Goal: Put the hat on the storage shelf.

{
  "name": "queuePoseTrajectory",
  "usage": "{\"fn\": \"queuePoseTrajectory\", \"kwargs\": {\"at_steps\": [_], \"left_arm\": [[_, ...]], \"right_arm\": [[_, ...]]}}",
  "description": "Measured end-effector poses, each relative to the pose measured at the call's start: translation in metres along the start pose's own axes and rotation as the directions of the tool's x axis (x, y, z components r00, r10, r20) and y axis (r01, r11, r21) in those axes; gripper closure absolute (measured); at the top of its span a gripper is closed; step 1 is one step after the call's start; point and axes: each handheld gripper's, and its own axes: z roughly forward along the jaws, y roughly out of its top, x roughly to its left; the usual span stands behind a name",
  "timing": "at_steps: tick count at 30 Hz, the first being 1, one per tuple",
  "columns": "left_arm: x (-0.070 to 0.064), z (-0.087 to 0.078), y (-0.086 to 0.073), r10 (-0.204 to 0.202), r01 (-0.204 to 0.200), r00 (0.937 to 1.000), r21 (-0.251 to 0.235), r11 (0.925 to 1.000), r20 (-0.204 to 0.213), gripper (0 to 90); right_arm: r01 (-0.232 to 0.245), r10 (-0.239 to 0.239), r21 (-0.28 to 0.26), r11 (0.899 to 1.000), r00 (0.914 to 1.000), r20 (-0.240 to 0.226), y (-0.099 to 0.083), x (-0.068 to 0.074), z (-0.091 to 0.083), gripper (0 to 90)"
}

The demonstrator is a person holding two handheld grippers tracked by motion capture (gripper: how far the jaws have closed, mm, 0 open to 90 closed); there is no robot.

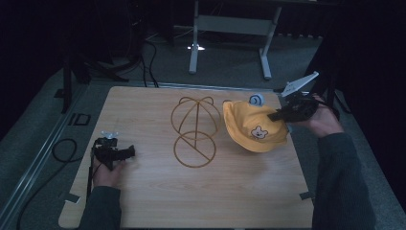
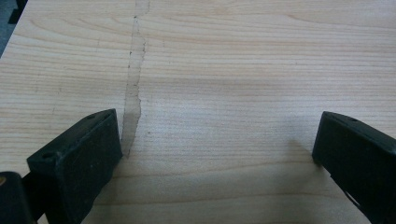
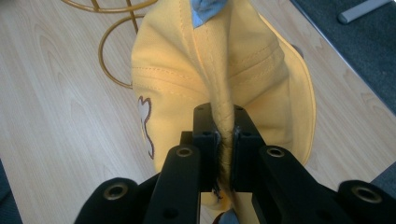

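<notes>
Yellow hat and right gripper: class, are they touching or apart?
Touching. In the right gripper view, the right gripper has its jaws pinched shut on a fold of the yellow hat.

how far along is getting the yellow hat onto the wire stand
Done: the right claw has shut on a fold of the yellow hat, pinching the fabric between its jaws.
In hand: the hat sits at the table's right side, beside the gold wire stand and not on it.
Left, as it looks: carrying the hat over the stand's dome. The left claw is open over bare wood, holding nothing.
</notes>
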Motion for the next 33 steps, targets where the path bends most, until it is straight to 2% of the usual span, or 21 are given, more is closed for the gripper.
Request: {"fn": "queuePoseTrajectory", "kwargs": {"at_steps": [20, 33], "left_arm": [[0.000, 0.000, 0.000, 0.000, 0.000, 1.0000, 0.000, 1.0000, 0.000, 1.3], [0.000, 0.000, 0.000, 0.000, 0.000, 1.0000, 0.001, 1.0000, 0.000, 1.4]], "right_arm": [[0.040, -0.041, -0.087, 0.995, 0.9991, -0.010, 0.008, 0.007, -0.018, 83.9], [0.066, -0.073, -0.166, 0.984, 0.9967, -0.037, 0.015, 0.013, -0.026, 83.9]]}}
